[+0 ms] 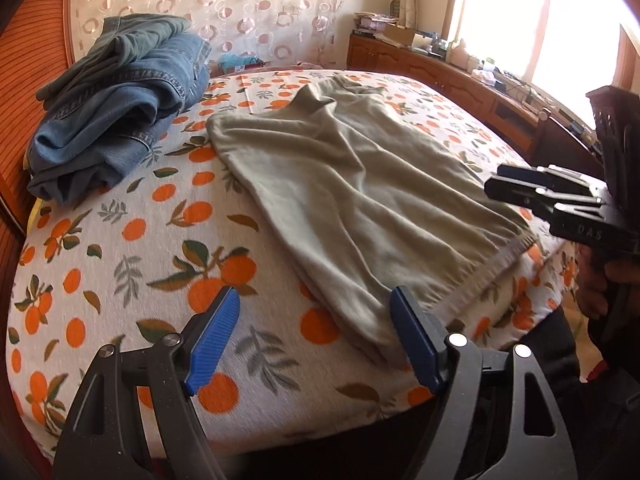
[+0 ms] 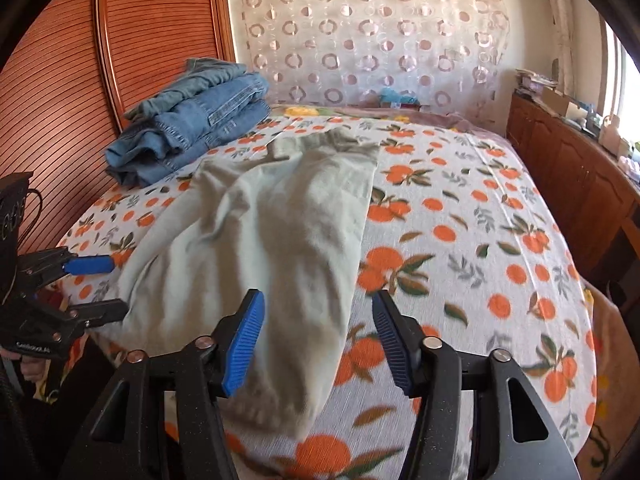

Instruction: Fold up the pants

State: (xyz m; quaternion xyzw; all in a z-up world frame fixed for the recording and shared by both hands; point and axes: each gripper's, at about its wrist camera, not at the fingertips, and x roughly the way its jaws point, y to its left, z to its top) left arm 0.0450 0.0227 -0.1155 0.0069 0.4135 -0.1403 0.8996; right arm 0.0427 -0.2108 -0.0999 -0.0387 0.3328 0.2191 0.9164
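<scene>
Pale khaki pants [image 1: 340,200] [image 2: 260,232] lie lengthwise on the orange-print bed sheet [image 1: 120,280] [image 2: 460,240], legs stacked, with the near end at the bed's front edge. My left gripper [image 1: 314,308] [image 2: 108,288] hovers open over the near left corner of the pants; its right pad [image 1: 412,340] is by the cloth's edge and nothing is pinched. My right gripper [image 2: 318,304] [image 1: 496,182] is open above the near right edge of the pants, the fabric lying below and between its blue pads [image 2: 244,344] without being pressed.
A stack of folded blue jeans [image 1: 120,108] [image 2: 192,120] sits at the far left of the bed beside a ribbed wooden headboard [image 2: 60,80]. A wooden cabinet [image 1: 460,80] [image 2: 560,160] with clutter runs along the right under a bright window. A patterned curtain [image 2: 380,40] hangs behind.
</scene>
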